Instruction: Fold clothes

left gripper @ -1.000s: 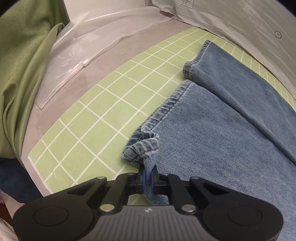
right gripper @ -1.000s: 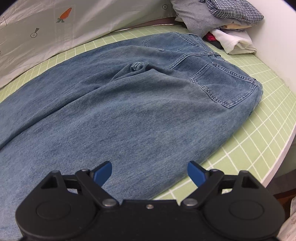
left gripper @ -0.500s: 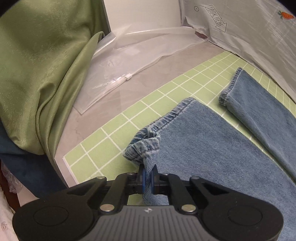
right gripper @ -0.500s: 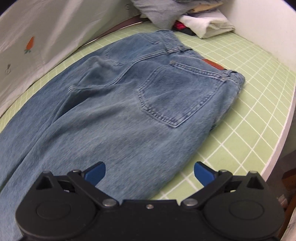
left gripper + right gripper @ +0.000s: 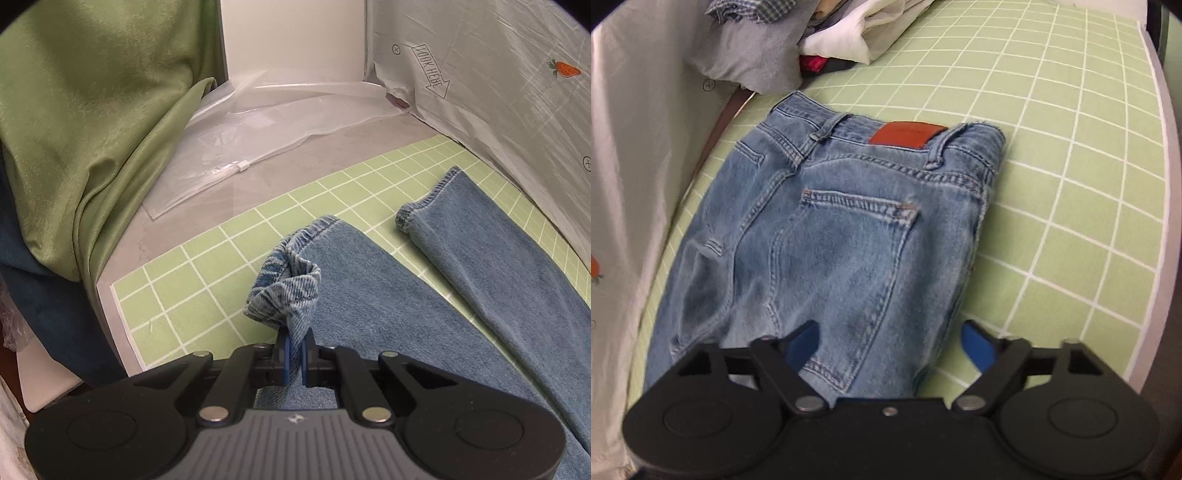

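Right wrist view: the green grid mat [image 5: 1071,155] covers the table, bordered by a white printed sheet [image 5: 635,155] on the left.
Jeans: the blue jeans [image 5: 849,236] lie flat, back side up, across the mat; waistband with the orange-brown leather patch [image 5: 907,134] at the far end here, legs running near and out of frame.
Clothes pile: mixed garments [image 5: 798,40] heaped at the far left corner, just beyond the waistband, apart from it.
Back pocket: back pocket [image 5: 849,266] sits directly ahead of the tool.
Right gripper: right gripper [image 5: 890,343] is over the seat of the jeans near their right edge; jaws closing, blue pads spaced apart, denim below and between them but not pinched.
Left wrist view, legs: two legs diverge; the far leg's hem [image 5: 428,199] lies flat by the sheet.
Green curtain: green curtain [image 5: 92,122] hangs at the left, with a clear zip bag [image 5: 236,147] on the bare table beyond the mat.
Left gripper: left gripper [image 5: 294,356] is clamped tight on the near leg's hem [image 5: 288,284], which is bunched and raised off the mat.
Risk 1: the left hold is on a crumpled hem corner; likely only one layer is caught, so the leg could twist when carried over.
Risk 2: the right pads may close on the top layer only, or on the pocket flap, so the fold would drag unevenly.
Risk 3: splayed legs may give a skewed fold.
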